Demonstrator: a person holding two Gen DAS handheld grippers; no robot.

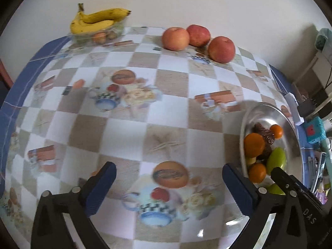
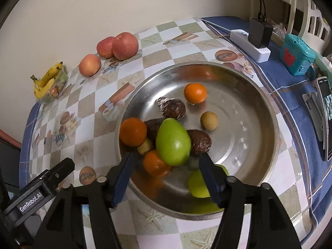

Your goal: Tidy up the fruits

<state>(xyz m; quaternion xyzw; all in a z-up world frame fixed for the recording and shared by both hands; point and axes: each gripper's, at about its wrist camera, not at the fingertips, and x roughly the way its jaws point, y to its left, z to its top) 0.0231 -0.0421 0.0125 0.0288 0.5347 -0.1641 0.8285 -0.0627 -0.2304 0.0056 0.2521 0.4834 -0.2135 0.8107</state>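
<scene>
A steel bowl (image 2: pixel 263 112) holds oranges (image 2: pixel 133 132), a green mango (image 2: pixel 173 142), brown scaly fruits (image 2: pixel 172 107), a small tan fruit (image 2: pixel 209 120) and a second green fruit (image 2: pixel 198 183). My right gripper (image 2: pixel 166 159) is open above the bowl's near side, its fingers on either side of the green mango and an orange (image 2: pixel 154 164). My left gripper (image 1: pixel 169 172) is open and empty over the tablecloth, left of the bowl (image 1: pixel 276 116). Three red apples (image 1: pixel 198 39) and bananas (image 1: pixel 97 19) on a clear container lie at the far edge.
A white power strip (image 2: pixel 249 44) with a black charger, a teal box (image 2: pixel 295 55) and a phone on a stand (image 2: pixel 325 116) sit right of the bowl. A wall lies behind the table. The checked tablecloth (image 1: pixel 124 132) spans the middle.
</scene>
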